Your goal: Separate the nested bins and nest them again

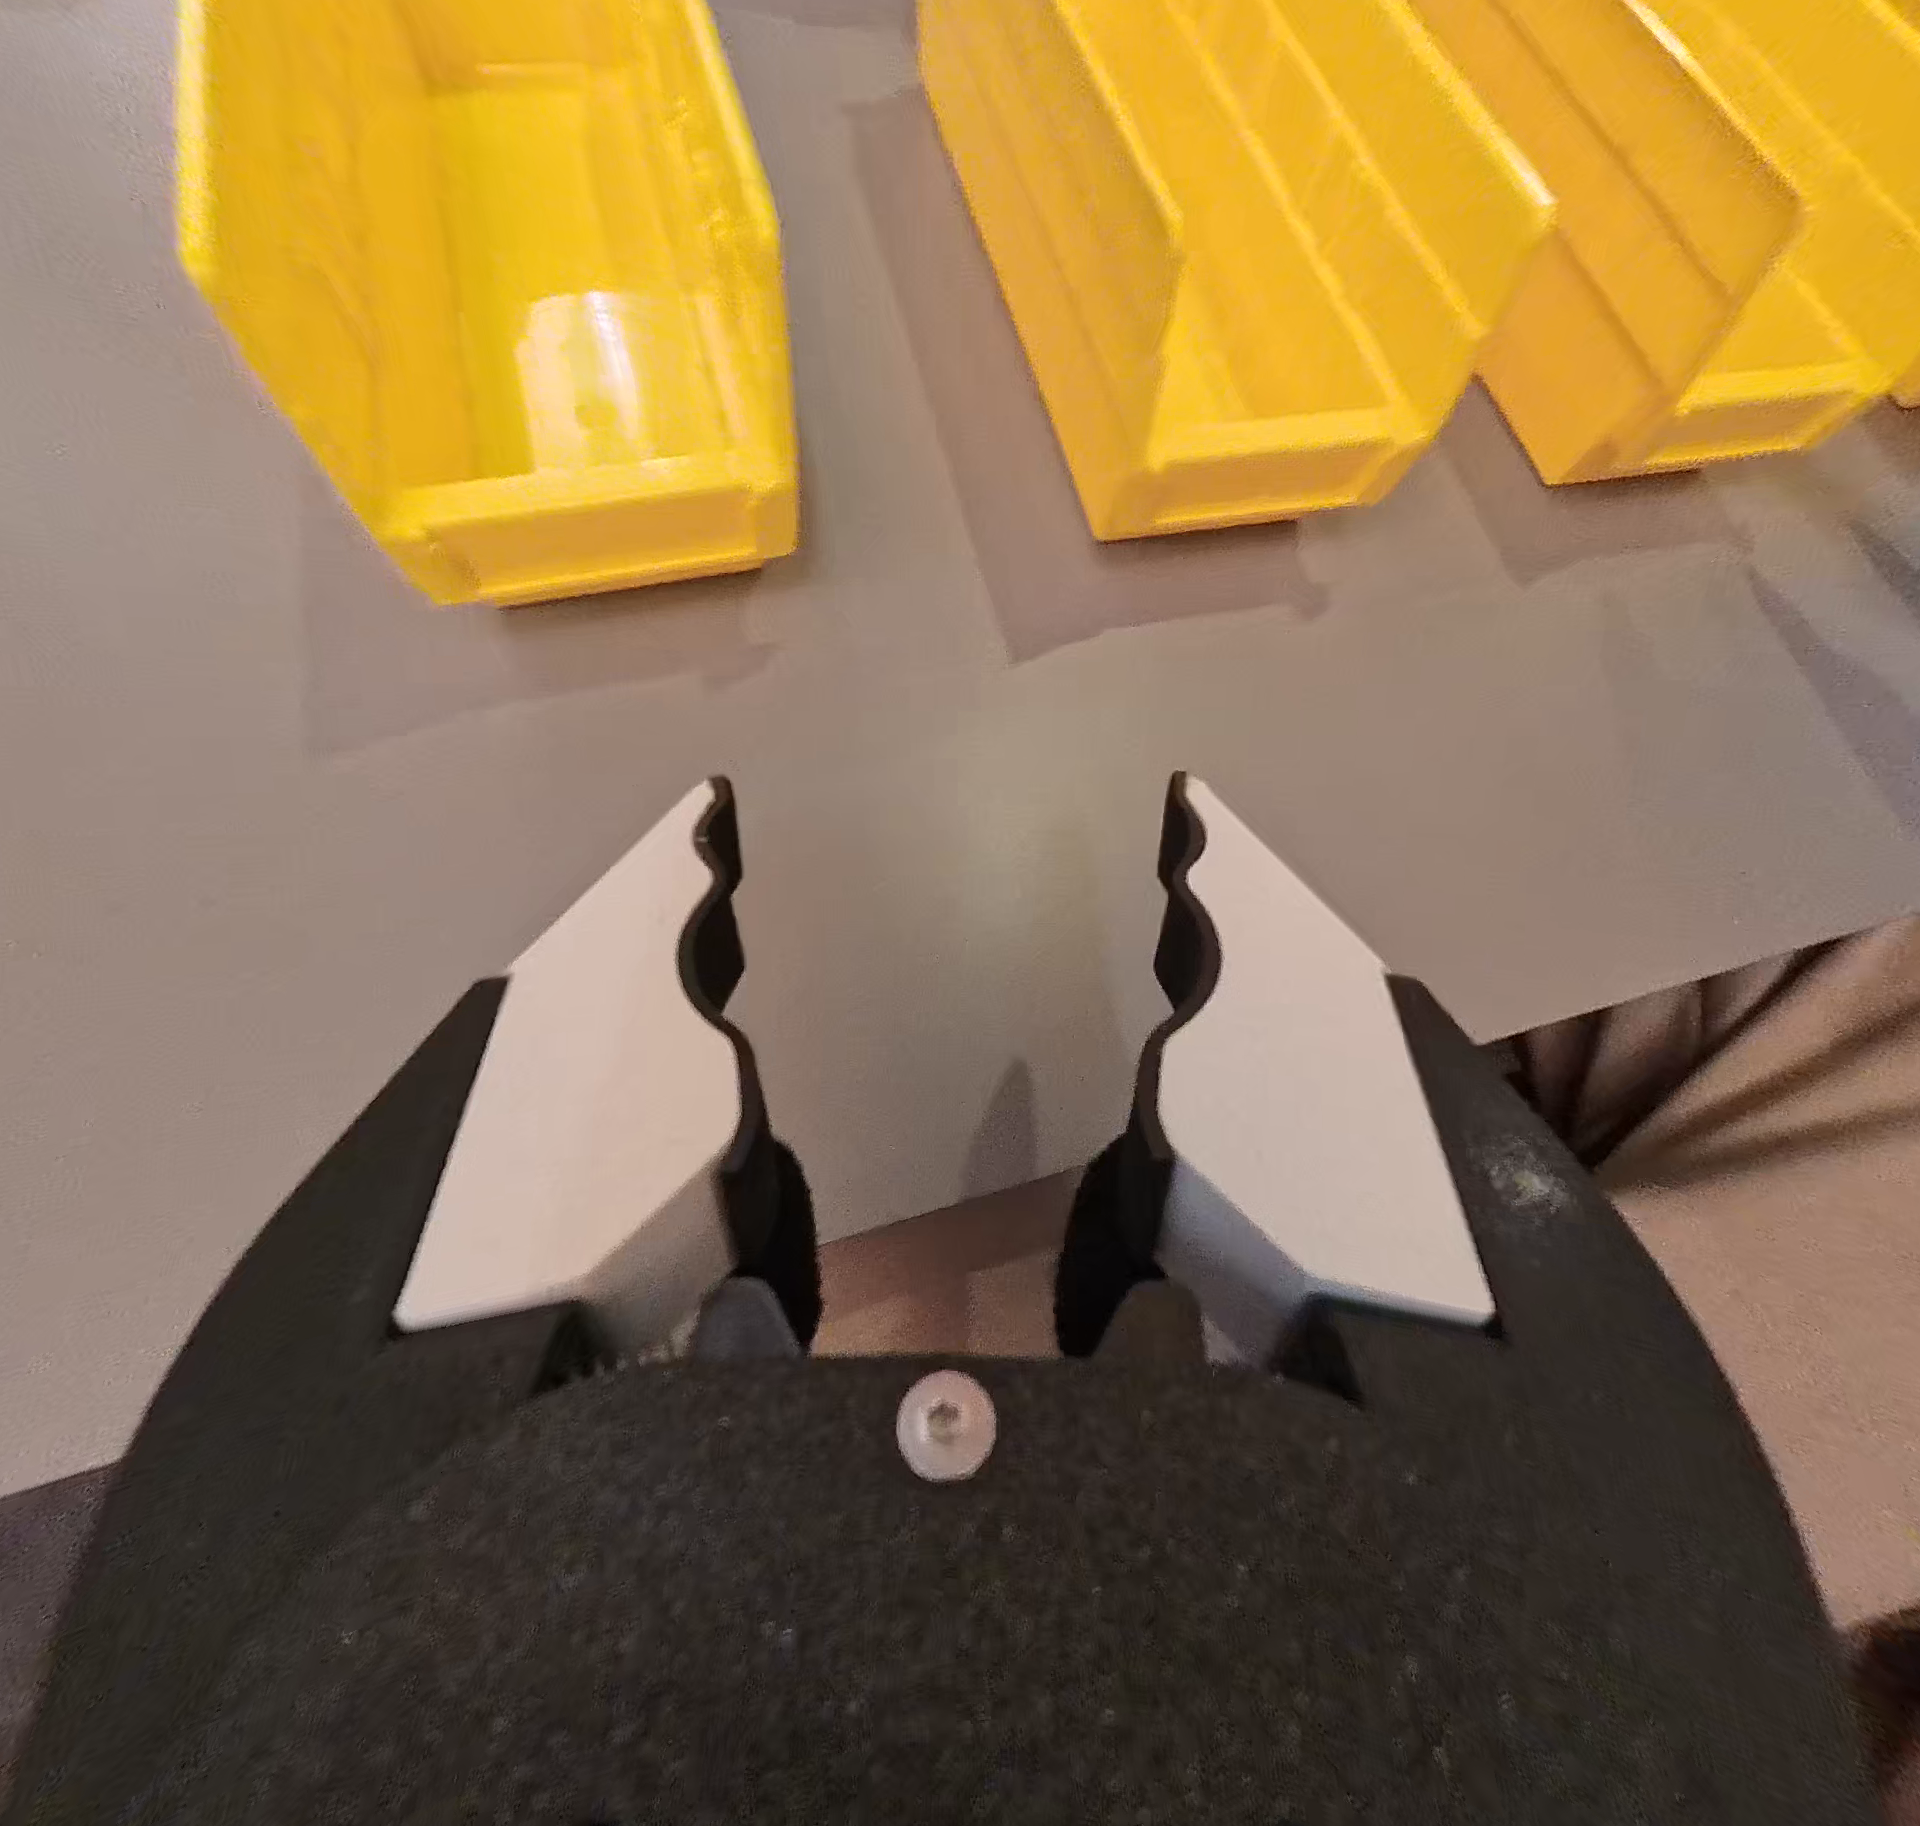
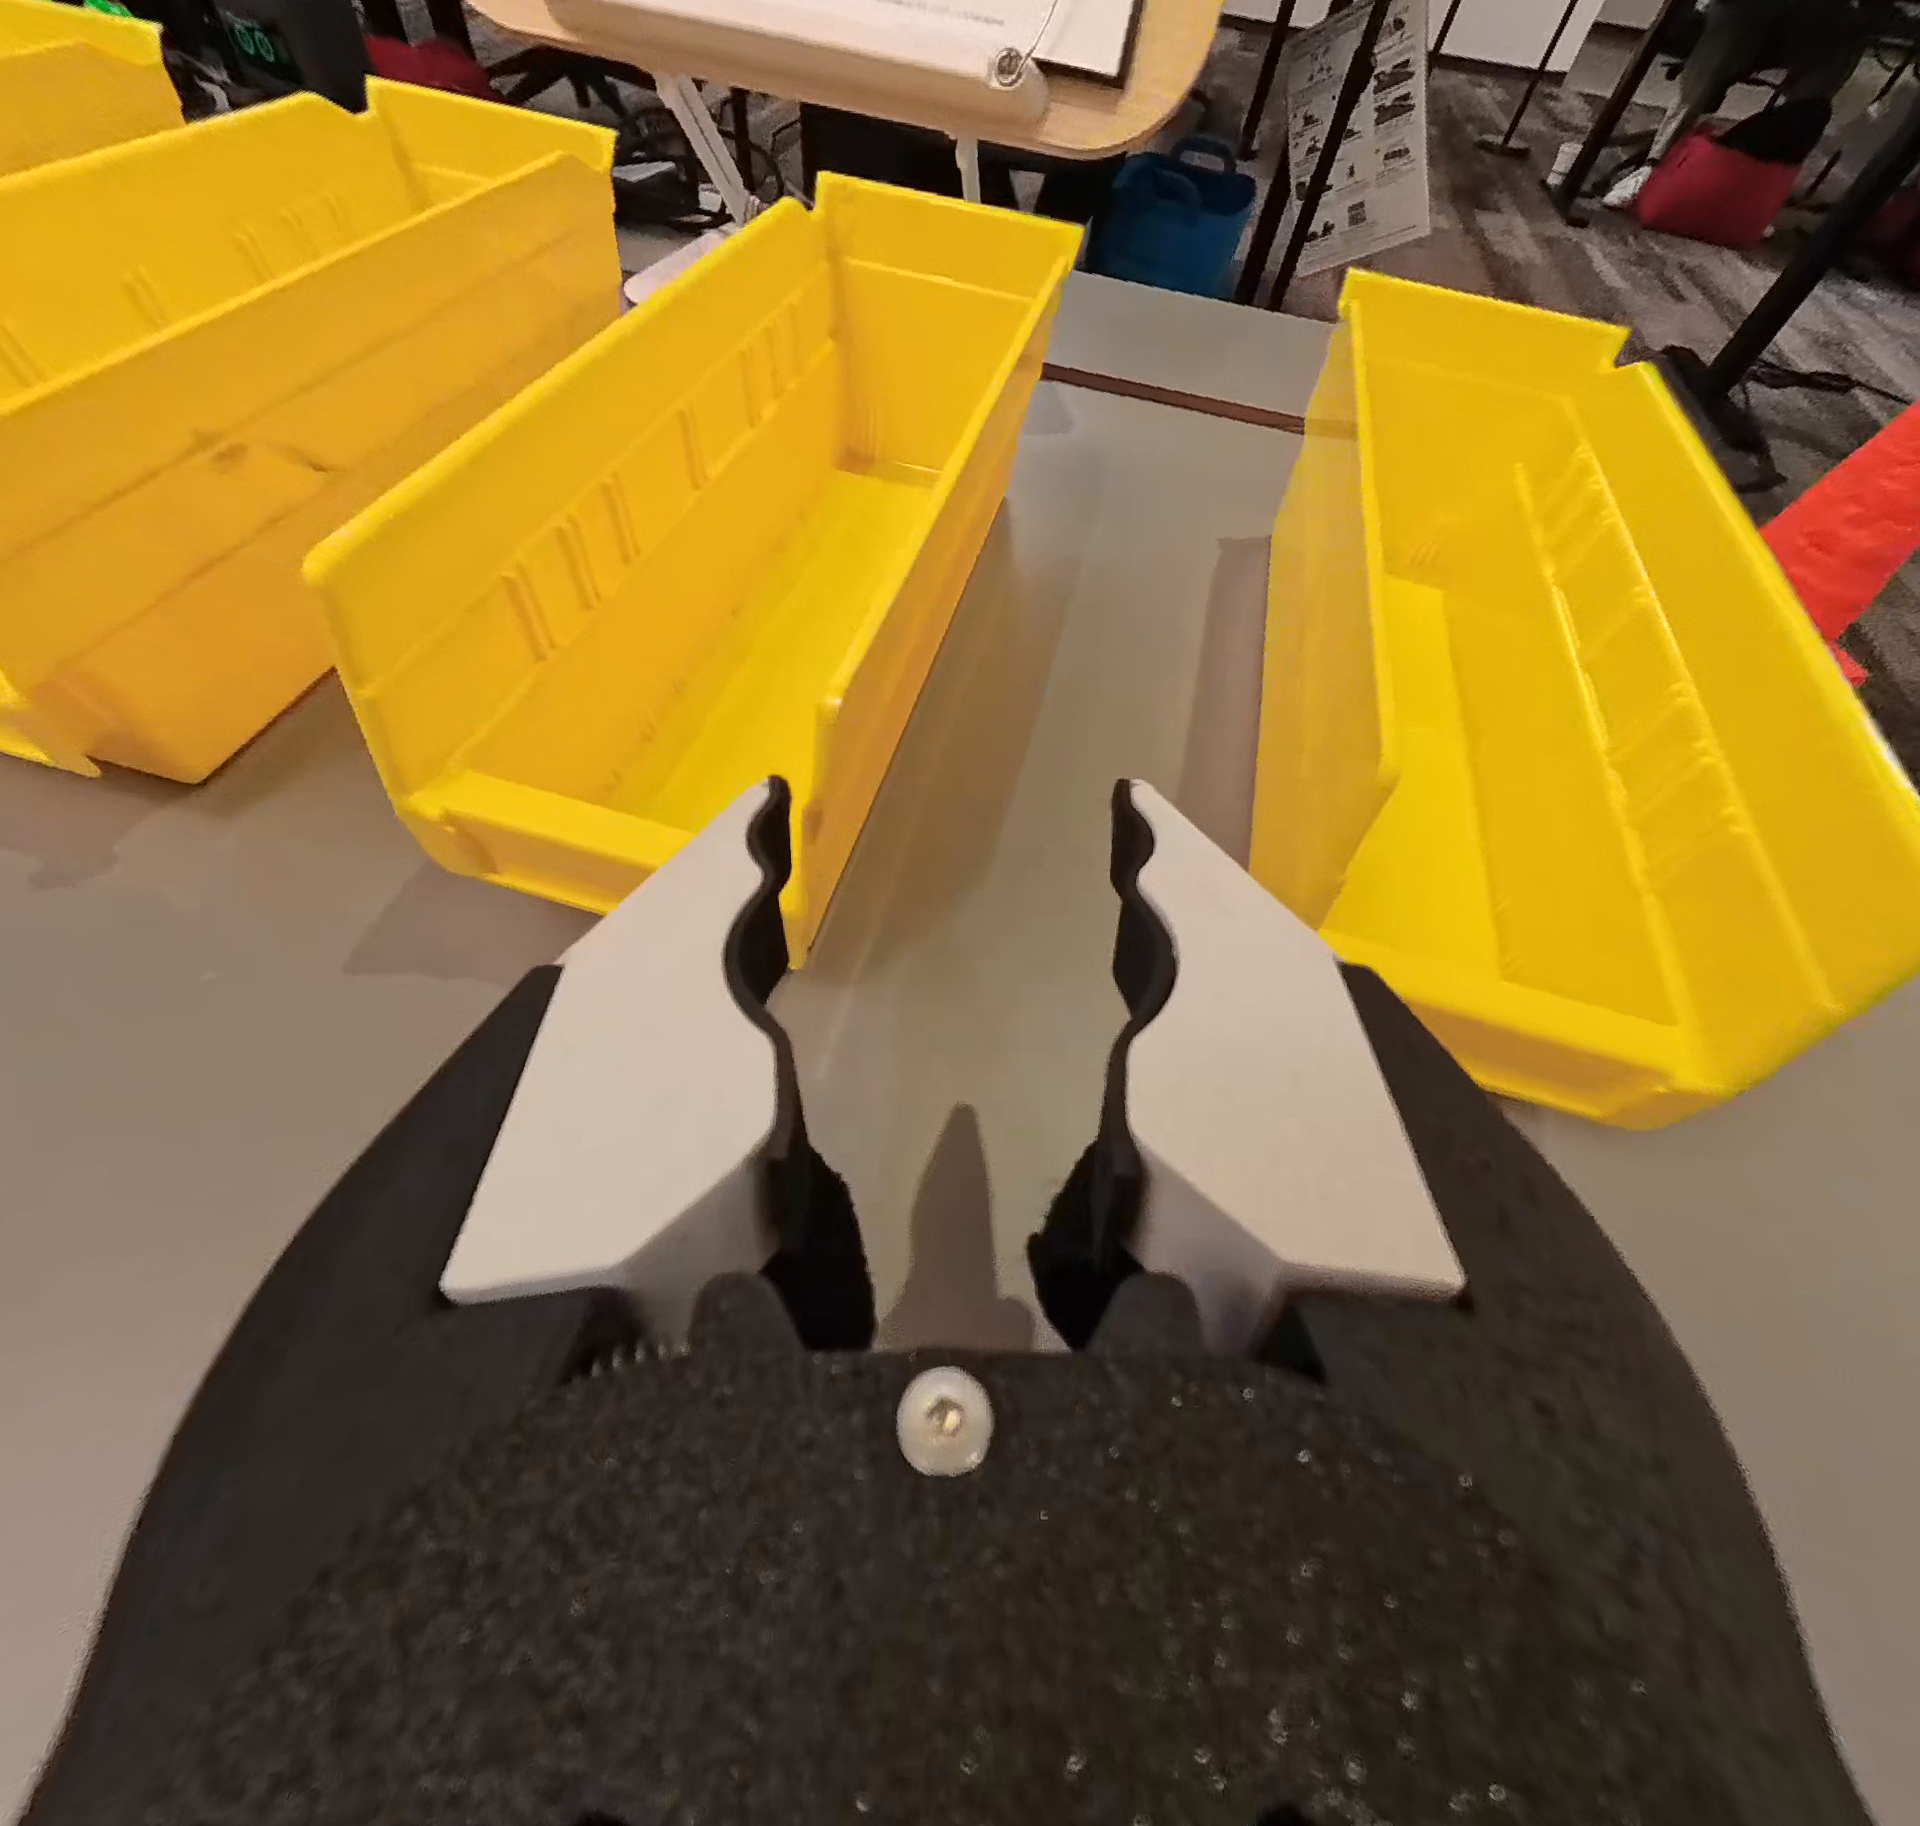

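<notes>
Four yellow bins apart on smooth grey table, none nested. Left gripper released, empty, above table edge. Right gripper released, empty, between two bins. Beyond: wooden board with paper sheet, carpeted floor, blue bag.

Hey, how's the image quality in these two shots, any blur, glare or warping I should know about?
Left wrist view: the yellow bins look soft and smeared, the left claw sharper; a pale sheen lies on the grey table. Right wrist view: bins bow outward from wide-angle warping, worst on the right-hand bin; the right claw is fairly crisp, the background room soft.
</notes>
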### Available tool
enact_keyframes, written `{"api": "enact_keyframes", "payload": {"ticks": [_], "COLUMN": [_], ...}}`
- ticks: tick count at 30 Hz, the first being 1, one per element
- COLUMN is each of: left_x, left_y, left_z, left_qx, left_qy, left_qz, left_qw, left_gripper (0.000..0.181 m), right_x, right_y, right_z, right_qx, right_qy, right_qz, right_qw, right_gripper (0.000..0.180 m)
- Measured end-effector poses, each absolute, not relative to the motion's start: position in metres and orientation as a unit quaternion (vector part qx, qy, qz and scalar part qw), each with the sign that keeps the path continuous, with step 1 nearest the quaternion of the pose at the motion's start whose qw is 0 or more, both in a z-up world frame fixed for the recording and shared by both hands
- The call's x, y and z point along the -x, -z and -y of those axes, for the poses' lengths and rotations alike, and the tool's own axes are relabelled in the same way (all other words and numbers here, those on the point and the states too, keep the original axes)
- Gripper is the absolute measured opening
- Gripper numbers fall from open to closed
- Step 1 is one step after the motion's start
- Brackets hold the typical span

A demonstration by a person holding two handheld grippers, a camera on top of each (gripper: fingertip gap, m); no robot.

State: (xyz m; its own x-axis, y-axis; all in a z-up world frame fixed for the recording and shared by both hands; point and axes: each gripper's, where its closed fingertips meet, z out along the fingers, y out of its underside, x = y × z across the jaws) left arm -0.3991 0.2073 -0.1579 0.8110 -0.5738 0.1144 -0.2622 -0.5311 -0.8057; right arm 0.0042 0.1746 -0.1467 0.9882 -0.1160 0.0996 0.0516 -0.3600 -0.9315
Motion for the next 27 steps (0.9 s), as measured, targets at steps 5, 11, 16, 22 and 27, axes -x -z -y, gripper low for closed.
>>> {"api": "enact_keyframes", "payload": {"ticks": [5,11,16,22,27], "left_x": [0.42,0.419,0.412,0.402,0.397], "left_y": [0.158,0.148,0.147,0.151,0.155], "left_z": [-0.221,-0.225,-0.224,-0.219,-0.207], "left_qx": [0.855,0.832,0.817,0.817,0.819], "left_qy": [0.132,0.092,0.076,0.095,0.158], "left_qz": [-0.236,-0.245,-0.255,-0.278,-0.281], "left_qw": [0.443,0.49,0.511,0.497,0.475], "left_gripper": [0.081,0.081,0.085,0.084,0.069], "right_x": [0.001,0.009,0.004,-0.077,-0.171], "right_y": [0.152,0.148,0.139,0.098,0.12], "right_z": [-0.182,-0.18,-0.171,-0.143,-0.126], "right_qx": [0.828,0.826,0.824,0.789,0.796], "right_qy": [0.073,0.049,0.052,0.164,0.159], "right_qz": [-0.011,-0.009,-0.02,-0.072,-0.148], "right_qw": [0.556,0.562,0.564,0.588,0.564], "right_gripper": [0.062,0.062,0.061,0.055,0.05]}}
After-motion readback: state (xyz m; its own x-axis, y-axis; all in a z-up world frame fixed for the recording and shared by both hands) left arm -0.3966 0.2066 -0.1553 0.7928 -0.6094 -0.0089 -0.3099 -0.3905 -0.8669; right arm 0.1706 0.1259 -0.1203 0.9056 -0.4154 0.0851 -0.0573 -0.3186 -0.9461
